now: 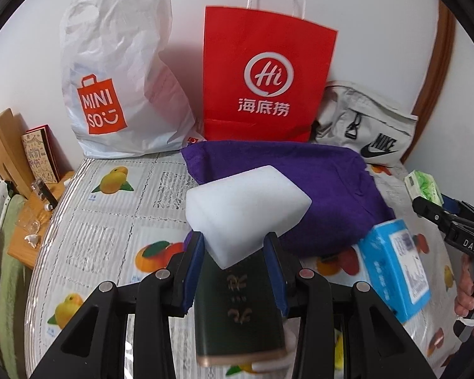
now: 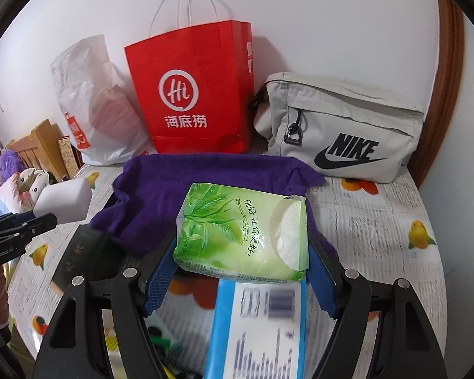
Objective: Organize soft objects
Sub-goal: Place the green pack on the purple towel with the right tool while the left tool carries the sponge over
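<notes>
My left gripper [image 1: 235, 246] is shut on a white sponge block [image 1: 246, 205] and holds it above the table; the block also shows in the right wrist view [image 2: 64, 200]. My right gripper [image 2: 241, 259] is shut on a green tissue pack [image 2: 241, 230] and holds it above a blue box [image 2: 262, 325]. A purple cloth [image 1: 325, 183] lies spread on the table behind both; it also shows in the right wrist view [image 2: 211, 170]. A dark green booklet [image 1: 240, 309] lies under the left gripper.
A white Miniso plastic bag [image 1: 120, 72], a red paper bag [image 1: 265, 75] and a grey Nike pouch [image 2: 341, 126] stand along the back wall. The table has a fruit-print cover [image 1: 110, 221]. A wooden headboard and plush toys [image 2: 25, 177] are at the left.
</notes>
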Demonstrator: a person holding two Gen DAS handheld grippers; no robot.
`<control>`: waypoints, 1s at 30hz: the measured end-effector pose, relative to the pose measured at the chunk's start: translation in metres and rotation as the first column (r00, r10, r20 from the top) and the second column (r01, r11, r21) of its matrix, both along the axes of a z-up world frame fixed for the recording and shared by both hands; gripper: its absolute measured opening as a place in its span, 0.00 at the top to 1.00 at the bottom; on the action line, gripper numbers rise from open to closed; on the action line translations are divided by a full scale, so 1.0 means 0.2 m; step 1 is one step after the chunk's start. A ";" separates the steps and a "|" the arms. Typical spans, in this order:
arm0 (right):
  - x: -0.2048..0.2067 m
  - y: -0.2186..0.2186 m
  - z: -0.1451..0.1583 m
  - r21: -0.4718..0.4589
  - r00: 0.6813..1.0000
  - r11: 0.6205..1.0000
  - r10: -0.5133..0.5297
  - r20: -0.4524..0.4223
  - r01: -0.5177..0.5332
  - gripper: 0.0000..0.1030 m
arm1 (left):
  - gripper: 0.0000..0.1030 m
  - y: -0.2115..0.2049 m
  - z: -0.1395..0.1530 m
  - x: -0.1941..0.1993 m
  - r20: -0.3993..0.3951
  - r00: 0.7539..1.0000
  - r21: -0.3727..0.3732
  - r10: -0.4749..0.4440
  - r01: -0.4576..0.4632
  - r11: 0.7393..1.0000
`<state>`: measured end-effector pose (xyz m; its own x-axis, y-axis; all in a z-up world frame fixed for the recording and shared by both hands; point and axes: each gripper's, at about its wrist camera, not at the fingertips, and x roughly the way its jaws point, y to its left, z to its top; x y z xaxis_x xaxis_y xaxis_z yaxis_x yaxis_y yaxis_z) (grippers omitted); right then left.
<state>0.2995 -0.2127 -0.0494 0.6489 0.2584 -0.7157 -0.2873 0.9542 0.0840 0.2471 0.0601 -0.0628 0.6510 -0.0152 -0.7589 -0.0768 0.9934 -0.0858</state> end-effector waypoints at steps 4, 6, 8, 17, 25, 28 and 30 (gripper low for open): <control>0.11 0.00 -0.05 0.001 1.000 1.000 0.001 -0.022 -0.001 0.27 | 0.64 0.00 -0.03 0.12 -0.019 1.000 -0.004 0.008 -0.008 1.000; 0.17 -0.01 -0.07 -0.003 0.999 1.000 0.003 -0.034 -0.003 0.27 | 0.64 0.00 -0.05 0.16 -0.004 1.000 -0.006 0.001 -0.001 1.000; 0.22 -0.01 -0.10 -0.007 0.999 1.000 -0.001 -0.048 0.001 0.27 | 0.64 -0.01 -0.06 0.21 -0.008 1.000 -0.009 -0.003 0.003 1.000; 0.41 0.02 -0.25 -0.035 0.994 0.999 0.006 -0.106 -0.010 0.27 | 0.63 0.01 -0.15 0.47 -0.047 0.999 -0.003 -0.015 0.015 1.000; 0.55 0.03 -0.36 -0.079 0.980 0.996 0.021 -0.195 -0.037 0.27 | 0.63 -0.01 -0.23 0.67 -0.095 0.995 -0.001 -0.037 0.037 0.999; 0.59 0.04 -0.39 -0.086 0.975 0.995 0.027 -0.222 -0.047 0.27 | 0.63 0.00 -0.26 0.73 -0.112 0.993 -0.001 -0.040 0.040 0.999; 0.61 0.05 -0.40 -0.079 0.971 0.995 0.039 -0.235 -0.059 0.27 | 0.63 0.01 -0.29 0.77 -0.129 0.991 -0.003 -0.037 0.037 0.999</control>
<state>0.4215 -0.2026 -0.1304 0.4497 0.2172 -0.8664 -0.3160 0.9459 0.0730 0.4007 0.0615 -0.1207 0.5470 -0.0382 -0.8363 -0.0503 0.9957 -0.0784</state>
